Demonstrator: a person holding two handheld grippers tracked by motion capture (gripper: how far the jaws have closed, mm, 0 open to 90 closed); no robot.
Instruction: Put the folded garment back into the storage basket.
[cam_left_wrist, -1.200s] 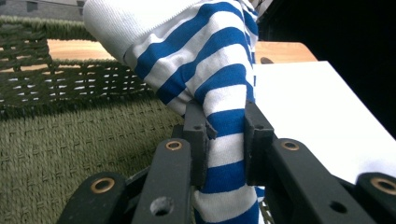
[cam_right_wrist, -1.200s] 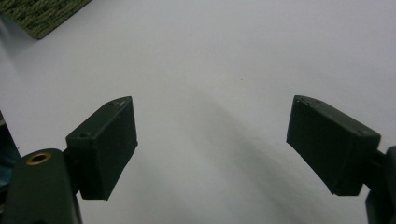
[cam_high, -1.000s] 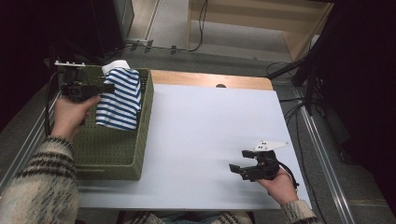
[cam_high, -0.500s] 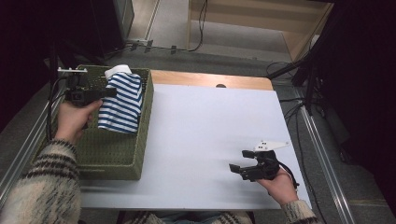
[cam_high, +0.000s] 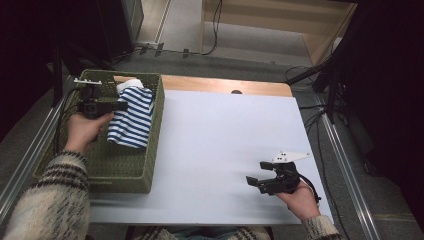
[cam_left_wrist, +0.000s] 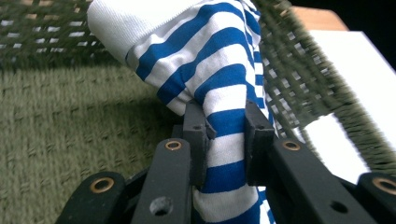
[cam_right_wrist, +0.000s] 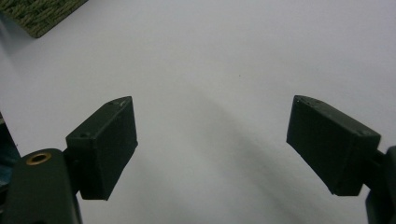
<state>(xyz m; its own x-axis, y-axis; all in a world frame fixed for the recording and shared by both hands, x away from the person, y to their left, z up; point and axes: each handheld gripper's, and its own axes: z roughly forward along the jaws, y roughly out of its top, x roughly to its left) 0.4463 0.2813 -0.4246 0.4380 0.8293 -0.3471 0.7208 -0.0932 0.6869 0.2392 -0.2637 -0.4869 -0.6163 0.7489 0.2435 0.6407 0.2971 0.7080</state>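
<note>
The left gripper (cam_left_wrist: 224, 135) has its fingers pinching a blue and white striped shirt (cam_high: 132, 117) in the green basket (cam_high: 120, 170) at the left edge of the bench (cam_high: 225, 145). Since a moment ago the shirt has risen a little, so it is probably being lifted out. The right gripper (cam_high: 262, 182) rests near the front right corner, fingers spread.
</note>
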